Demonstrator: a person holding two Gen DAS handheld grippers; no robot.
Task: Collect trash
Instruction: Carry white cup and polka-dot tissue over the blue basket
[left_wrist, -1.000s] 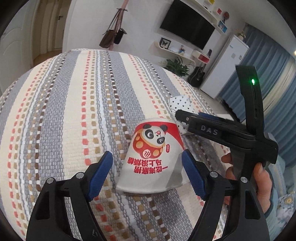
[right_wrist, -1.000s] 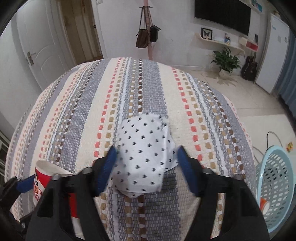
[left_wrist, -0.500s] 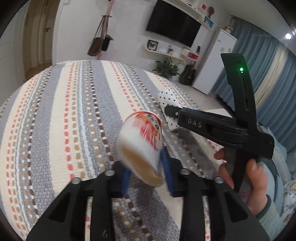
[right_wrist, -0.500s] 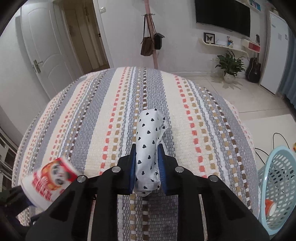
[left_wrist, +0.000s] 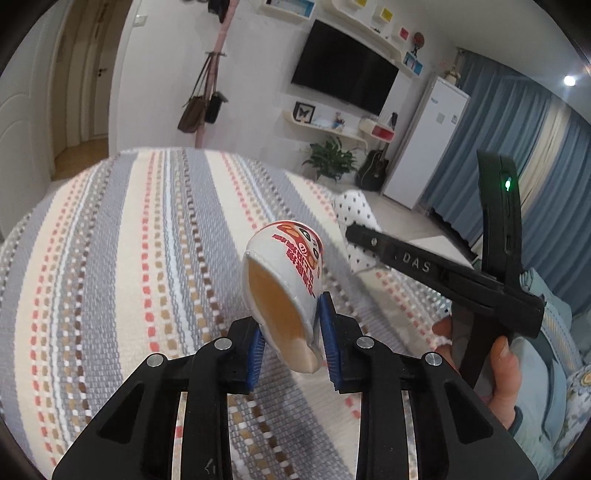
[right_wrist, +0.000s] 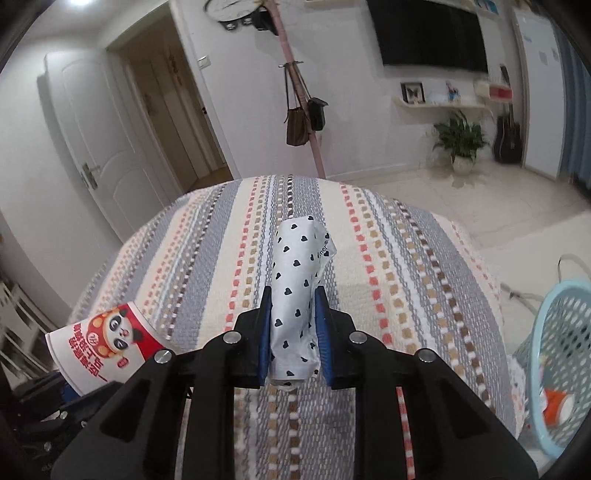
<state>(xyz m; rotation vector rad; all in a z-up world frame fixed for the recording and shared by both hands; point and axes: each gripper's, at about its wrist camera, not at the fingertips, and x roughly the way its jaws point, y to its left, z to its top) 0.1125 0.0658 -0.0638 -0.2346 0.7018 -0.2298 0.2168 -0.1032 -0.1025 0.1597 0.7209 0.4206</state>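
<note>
holding: left wrist view, left gripper (left_wrist: 291, 347) fingers squeezed on the panda paper cup (left_wrist: 284, 284), crushed and tilted, clear of the striped bed cover (left_wrist: 110, 277). right wrist view, right gripper (right_wrist: 293, 332) fingers clamped on the heart-print wrapper (right_wrist: 295, 295); blue basket (right_wrist: 546, 354) low right, beside the bed. advice: keep both grips firm, carry level, release only above the basket.
</note>
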